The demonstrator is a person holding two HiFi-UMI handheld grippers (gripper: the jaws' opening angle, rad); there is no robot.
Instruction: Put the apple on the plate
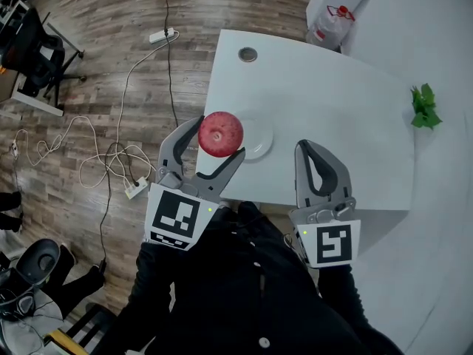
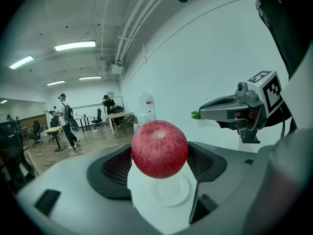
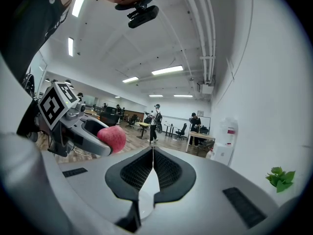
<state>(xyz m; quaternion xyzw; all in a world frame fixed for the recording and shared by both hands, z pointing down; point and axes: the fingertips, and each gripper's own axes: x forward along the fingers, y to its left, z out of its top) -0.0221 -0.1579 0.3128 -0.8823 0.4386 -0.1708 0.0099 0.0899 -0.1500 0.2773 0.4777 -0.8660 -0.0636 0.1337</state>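
The apple (image 1: 220,134) is pinched between your left tongs (image 1: 218,139), which are closed on its sides, and it hangs in the air over the near rim of the plate (image 1: 257,140). Your right tongs (image 1: 304,148) are pressed together on nothing, off to the side. Careful: the plate lies close to the worktop (image 1: 325,87) edge, so letting go from up here could bounce the apple off onto the floor (image 1: 111,65).

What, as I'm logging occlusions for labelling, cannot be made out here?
Head view: the apple, clamped in the left gripper, hides the plate's left rim.
Left gripper view: the apple covers the plate's far edge.
Right gripper view: the right gripper hides the plate behind its body.
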